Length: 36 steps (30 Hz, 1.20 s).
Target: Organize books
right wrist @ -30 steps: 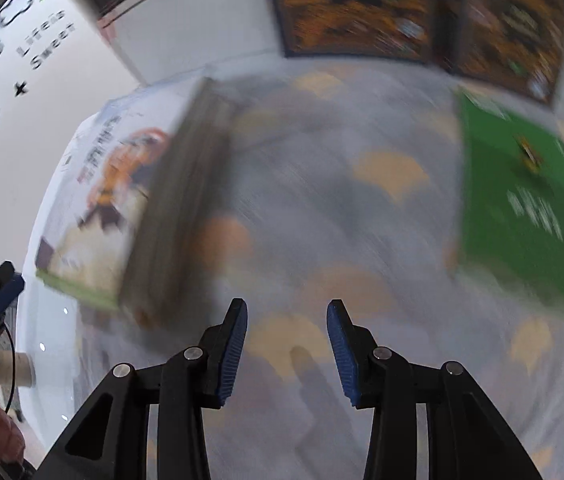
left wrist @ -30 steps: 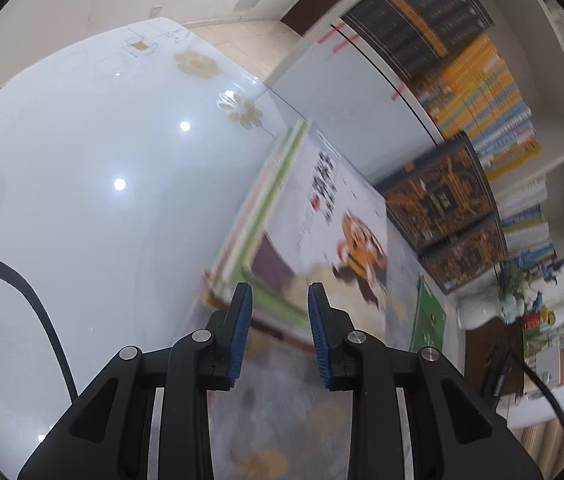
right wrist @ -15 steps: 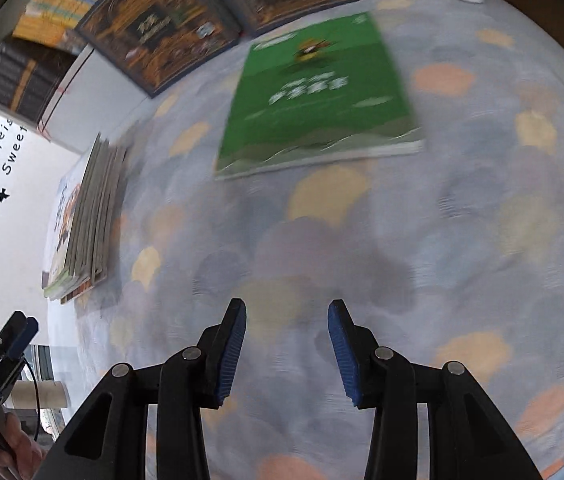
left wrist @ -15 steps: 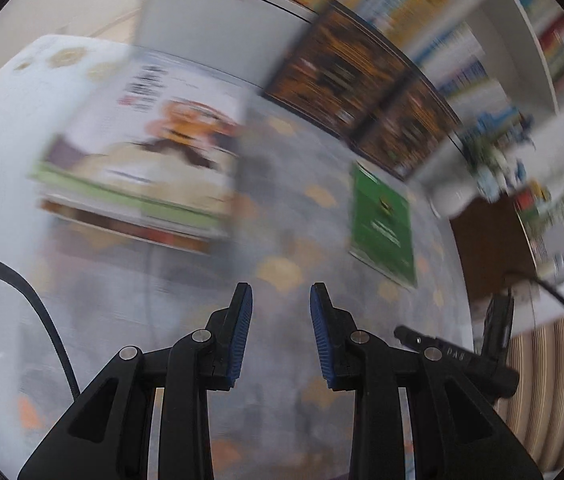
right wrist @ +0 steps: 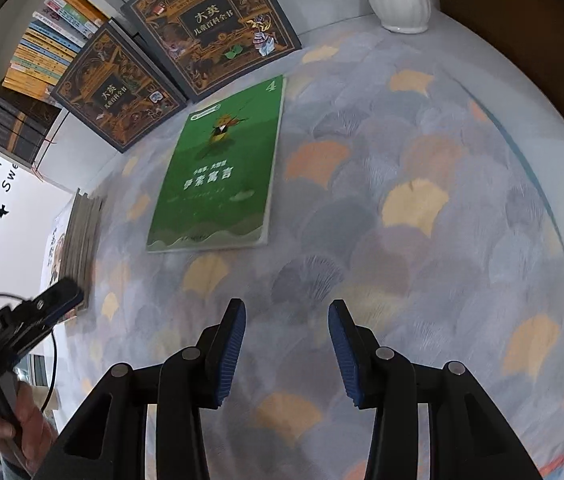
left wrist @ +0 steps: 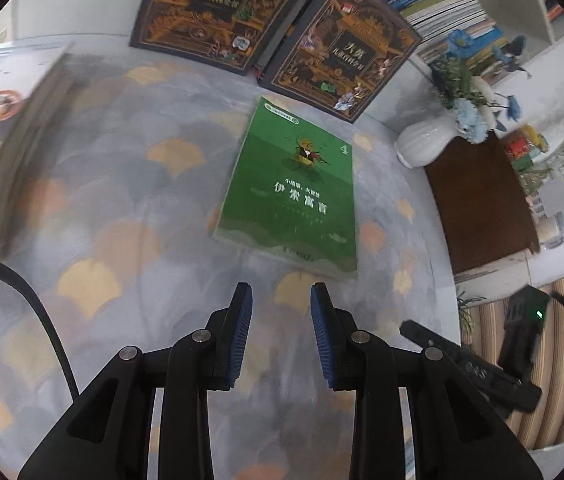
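One green book (left wrist: 290,196) lies flat and alone on the table (left wrist: 122,208), whose cloth carries a fan-leaf pattern in grey, yellow and orange. Two dark, ornate encyclopedia volumes (left wrist: 218,8) lean side by side against the shelf behind it, the nearer one just beyond the green cover's top edge. One stack of books (left wrist: 6,140), blurred in the left wrist view, sits at the table's left side, well apart from the green book. One white vase (left wrist: 422,142) with blue flowers stands near the right rim. The left gripper (left wrist: 280,300) hovers just short of the green book's near edge, its jaws narrowly parted and empty. The right gripper (right wrist: 286,312) hangs over bare cloth below and to the right of the book, its jaws a little wider, nothing between them. Rows of shelved books (right wrist: 54,36) fill the background.
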Motion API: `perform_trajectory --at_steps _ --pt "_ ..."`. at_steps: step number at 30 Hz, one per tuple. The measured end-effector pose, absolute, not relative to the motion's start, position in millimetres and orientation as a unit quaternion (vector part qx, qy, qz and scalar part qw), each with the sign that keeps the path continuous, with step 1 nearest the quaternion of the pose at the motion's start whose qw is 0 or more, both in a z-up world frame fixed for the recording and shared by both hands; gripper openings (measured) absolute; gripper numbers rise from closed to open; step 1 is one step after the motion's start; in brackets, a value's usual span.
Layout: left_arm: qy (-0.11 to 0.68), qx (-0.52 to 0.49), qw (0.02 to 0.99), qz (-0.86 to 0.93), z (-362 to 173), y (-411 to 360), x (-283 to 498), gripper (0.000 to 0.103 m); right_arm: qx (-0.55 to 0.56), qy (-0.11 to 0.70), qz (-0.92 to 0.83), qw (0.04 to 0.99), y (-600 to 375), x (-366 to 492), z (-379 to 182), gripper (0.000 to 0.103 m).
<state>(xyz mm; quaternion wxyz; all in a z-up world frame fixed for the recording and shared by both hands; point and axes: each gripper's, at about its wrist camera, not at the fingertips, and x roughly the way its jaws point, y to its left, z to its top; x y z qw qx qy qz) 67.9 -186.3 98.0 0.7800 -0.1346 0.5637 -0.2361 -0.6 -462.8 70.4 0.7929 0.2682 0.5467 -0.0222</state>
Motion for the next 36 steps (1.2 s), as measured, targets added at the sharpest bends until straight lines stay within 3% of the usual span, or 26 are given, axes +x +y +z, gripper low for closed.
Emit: perform_trajectory --at_steps 3,5,7,9,15,20,22,26,36 --pt "0.571 -0.14 0.776 -0.227 84 -202 87 0.031 0.261 0.555 -0.007 0.79 -470 16 64 0.053" --pt "0.575 -0.141 0.774 -0.226 76 -213 101 0.035 0.259 0.56 0.009 0.787 -472 31 59 0.055" --pt "0.579 -0.15 0.772 -0.216 71 -215 109 0.053 0.253 0.567 0.024 0.783 -471 48 54 0.055" --pt "0.58 -0.169 0.77 -0.205 64 -213 120 0.059 0.245 0.572 0.03 0.783 -469 61 49 0.055" --pt "0.581 -0.167 0.778 -0.171 44 -216 146 0.057 0.232 0.585 0.052 0.776 -463 105 31 0.055" --pt "0.582 -0.168 0.778 -0.169 28 -221 150 0.04 0.227 0.568 0.053 0.79 -459 126 23 0.055" --pt "0.578 -0.175 0.777 -0.176 25 -220 148 0.034 0.21 0.563 0.05 0.797 -455 125 23 0.045" --pt "0.578 -0.19 0.773 -0.18 25 -216 142 0.034 0.184 0.556 0.029 0.81 -452 121 21 0.032" --pt "0.606 -0.183 0.75 -0.191 27 -222 57 0.034 0.136 0.574 0.033 0.807 -449 53 24 0.033"
